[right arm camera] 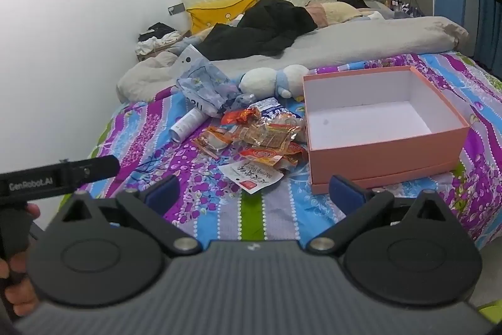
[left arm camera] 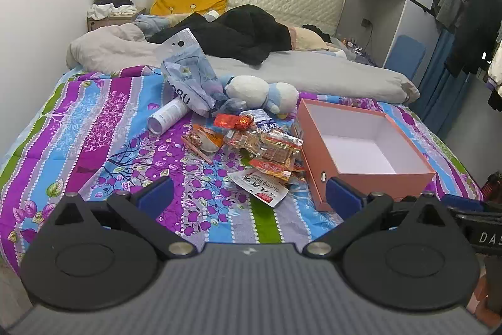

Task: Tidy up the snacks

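Snacks lie heaped left of the empty box — both tools gape apart, holding nothing; slippery wrappers may slide out.

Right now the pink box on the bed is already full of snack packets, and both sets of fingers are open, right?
Not quite: the pink box is empty, as the right wrist view shows. The snack packets lie heaped on the bedspread beside it. Both sets of fingers are open.
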The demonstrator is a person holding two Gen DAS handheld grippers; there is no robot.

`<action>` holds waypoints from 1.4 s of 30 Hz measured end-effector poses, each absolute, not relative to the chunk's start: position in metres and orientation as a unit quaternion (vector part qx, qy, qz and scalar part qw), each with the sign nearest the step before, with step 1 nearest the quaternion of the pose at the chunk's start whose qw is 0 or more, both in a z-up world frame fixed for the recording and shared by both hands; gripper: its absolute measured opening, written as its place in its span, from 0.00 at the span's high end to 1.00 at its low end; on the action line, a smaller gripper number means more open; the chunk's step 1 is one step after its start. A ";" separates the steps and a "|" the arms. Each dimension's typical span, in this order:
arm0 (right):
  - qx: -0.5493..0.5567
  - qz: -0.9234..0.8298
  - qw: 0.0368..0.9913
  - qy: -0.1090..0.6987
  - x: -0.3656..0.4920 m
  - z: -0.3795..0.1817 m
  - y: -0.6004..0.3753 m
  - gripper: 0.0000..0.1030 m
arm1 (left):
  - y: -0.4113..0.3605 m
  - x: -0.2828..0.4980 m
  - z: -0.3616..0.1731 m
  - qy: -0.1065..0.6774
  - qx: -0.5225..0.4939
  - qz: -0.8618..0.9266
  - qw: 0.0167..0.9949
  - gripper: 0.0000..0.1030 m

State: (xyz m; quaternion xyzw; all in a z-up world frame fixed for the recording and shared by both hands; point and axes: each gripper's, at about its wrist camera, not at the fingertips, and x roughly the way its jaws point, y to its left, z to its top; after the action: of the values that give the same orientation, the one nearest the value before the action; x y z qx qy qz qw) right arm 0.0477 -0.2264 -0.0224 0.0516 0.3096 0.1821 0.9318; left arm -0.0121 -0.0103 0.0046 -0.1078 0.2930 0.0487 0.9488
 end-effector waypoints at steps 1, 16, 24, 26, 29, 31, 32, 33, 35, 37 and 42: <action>0.052 0.181 0.932 0.308 0.048 -0.023 -0.227 0.00 | -0.010 -0.012 0.004 0.293 -0.108 0.049 0.949 0.00; 0.050 0.173 0.932 0.313 0.048 -0.028 -0.224 0.00 | -0.010 -0.012 0.002 0.289 -0.095 0.057 0.951 0.00; 0.049 0.165 0.933 0.317 0.051 -0.035 -0.224 0.00 | -0.012 -0.007 -0.007 0.296 -0.090 0.058 0.949 0.00; 0.046 0.163 0.932 0.320 0.054 -0.038 -0.222 0.00 | -0.012 -0.004 -0.011 0.299 -0.088 0.059 0.948 0.00; 0.043 0.159 0.931 0.326 0.059 -0.041 -0.220 0.00 | -0.013 0.002 -0.016 0.306 -0.086 0.059 0.946 0.00; 0.044 0.158 0.930 0.328 0.062 -0.043 -0.221 0.00 | -0.012 0.006 -0.020 0.311 -0.088 0.061 0.944 0.00; 0.044 0.156 0.931 0.327 0.063 -0.044 -0.221 0.00 | -0.012 0.007 -0.021 0.312 -0.089 0.061 0.944 0.00; 0.045 0.155 0.931 0.327 0.063 -0.046 -0.221 0.00 | -0.012 0.009 -0.023 0.313 -0.089 0.059 0.944 0.00; 0.045 0.156 0.931 0.327 0.064 -0.048 -0.221 0.00 | -0.011 0.012 -0.028 0.316 -0.091 0.059 0.942 0.00; 0.045 0.158 0.929 0.331 0.066 -0.053 -0.222 0.00 | -0.009 0.014 -0.033 0.320 -0.097 0.058 0.941 0.00; 0.051 0.155 0.924 0.346 0.071 -0.068 -0.225 0.00 | -0.005 0.021 -0.048 0.333 -0.102 0.058 0.936 0.00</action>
State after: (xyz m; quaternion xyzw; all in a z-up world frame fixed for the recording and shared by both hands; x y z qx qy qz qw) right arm 0.0710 -0.2245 -0.0679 0.0514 0.3457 0.1552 0.9240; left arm 0.0213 -0.0054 -0.0481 -0.1025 0.3326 0.0585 0.9357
